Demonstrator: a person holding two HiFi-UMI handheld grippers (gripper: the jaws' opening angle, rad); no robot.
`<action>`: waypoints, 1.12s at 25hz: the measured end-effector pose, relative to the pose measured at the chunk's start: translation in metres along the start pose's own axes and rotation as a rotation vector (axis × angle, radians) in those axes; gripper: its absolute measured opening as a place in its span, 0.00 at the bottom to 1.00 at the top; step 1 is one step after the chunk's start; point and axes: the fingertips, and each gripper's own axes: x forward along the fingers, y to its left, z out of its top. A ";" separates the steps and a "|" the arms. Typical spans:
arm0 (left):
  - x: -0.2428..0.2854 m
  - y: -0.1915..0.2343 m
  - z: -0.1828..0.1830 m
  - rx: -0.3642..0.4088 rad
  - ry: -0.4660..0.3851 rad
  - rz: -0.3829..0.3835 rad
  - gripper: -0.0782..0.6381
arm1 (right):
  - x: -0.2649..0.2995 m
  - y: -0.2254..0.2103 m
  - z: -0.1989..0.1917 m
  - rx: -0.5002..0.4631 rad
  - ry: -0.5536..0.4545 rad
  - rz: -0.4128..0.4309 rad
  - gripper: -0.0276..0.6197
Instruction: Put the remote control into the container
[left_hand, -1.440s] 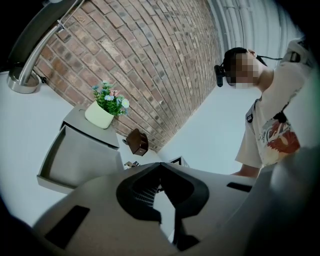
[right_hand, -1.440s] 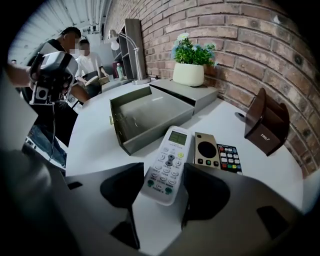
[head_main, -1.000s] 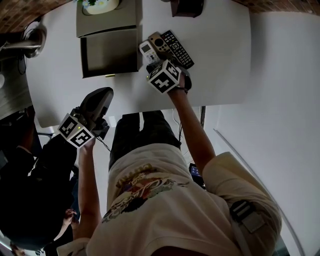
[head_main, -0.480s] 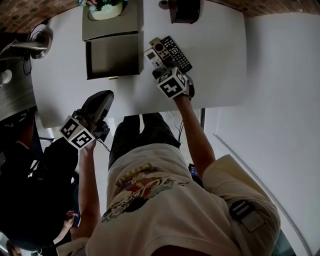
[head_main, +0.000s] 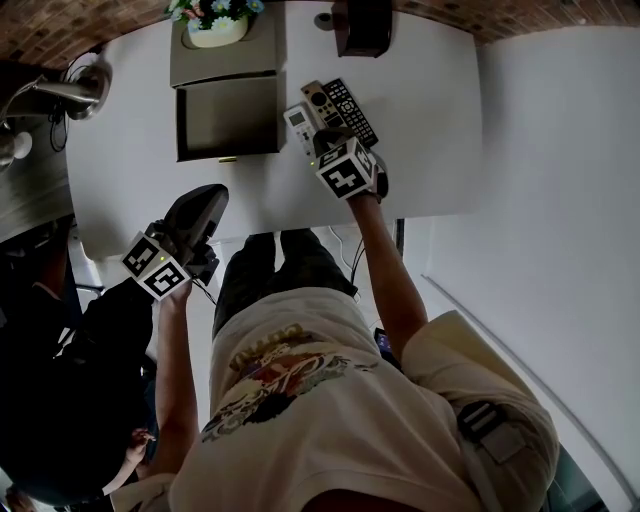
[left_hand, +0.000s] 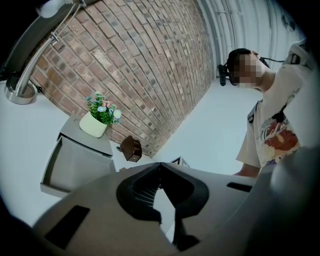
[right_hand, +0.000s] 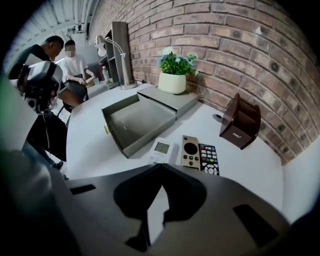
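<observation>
Over the white table (head_main: 430, 120), the right gripper (right_hand: 161, 166), jaws just closed on nothing, has the white remote (right_hand: 161, 149) at twelve o'clock; the left gripper (left_hand: 160, 164) jaws also meet.

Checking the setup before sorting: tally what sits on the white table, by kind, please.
Remote controls: 3 (white, gold, black)
Drawer unit: 1
Potted plant: 1
Brown wooden holder: 1
Desk lamp: 1
Total: 7

White remote (right_hand: 161, 150), gold remote (right_hand: 190, 151), black remote (right_hand: 208, 158) flat side by side, beside open grey container (right_hand: 145, 136)
</observation>
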 end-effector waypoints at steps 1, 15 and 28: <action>-0.002 -0.001 0.001 0.001 -0.003 -0.001 0.12 | 0.001 0.001 -0.004 0.007 0.002 -0.001 0.05; -0.030 0.007 -0.002 -0.009 0.013 0.036 0.12 | 0.040 0.018 -0.018 0.092 0.066 0.090 0.43; -0.039 0.016 0.003 -0.011 0.009 0.060 0.12 | 0.057 0.027 -0.024 0.055 0.149 0.123 0.43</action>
